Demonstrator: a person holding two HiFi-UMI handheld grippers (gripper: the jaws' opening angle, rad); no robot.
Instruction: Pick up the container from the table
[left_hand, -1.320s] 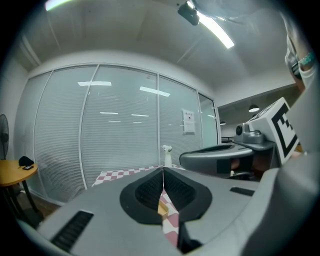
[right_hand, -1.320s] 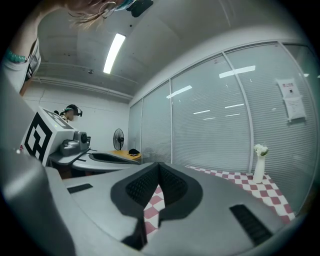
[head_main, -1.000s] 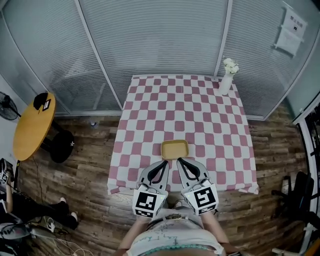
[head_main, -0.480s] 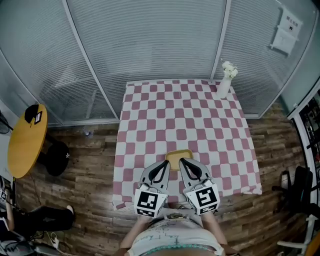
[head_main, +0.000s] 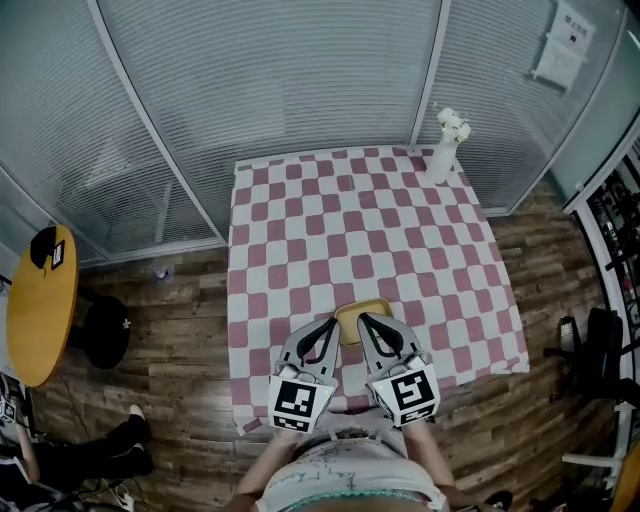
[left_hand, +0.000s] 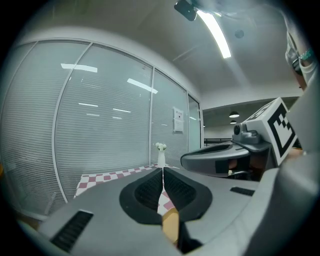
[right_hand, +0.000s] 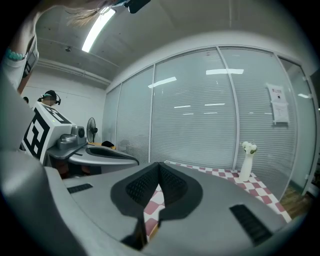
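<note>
A shallow yellow container (head_main: 366, 306) sits on the pink-and-white checked table (head_main: 300, 230), near its front edge. My left gripper (head_main: 332, 322) reaches to the container's left near corner with its jaw tips together. My right gripper (head_main: 362, 318) lies over the container's near edge and is also shut. In the left gripper view the left gripper (left_hand: 163, 171) shows its pads meeting, and a strip of the yellow container (left_hand: 170, 226) appears low in the gap behind them. The right gripper (right_hand: 159, 165) shows only checked cloth beyond its closed tips. Neither holds anything.
A white vase with white flowers (head_main: 443, 150) stands at the table's far right corner. Glass walls with blinds (head_main: 280, 80) close off the far side. A round yellow side table (head_main: 40, 305) and a black stool (head_main: 100, 330) stand on the wood floor at the left.
Both grippers have advanced together over the table's front edge. Their tips were short of the container and now overlap its near side. Their jaws stayed shut.
</note>
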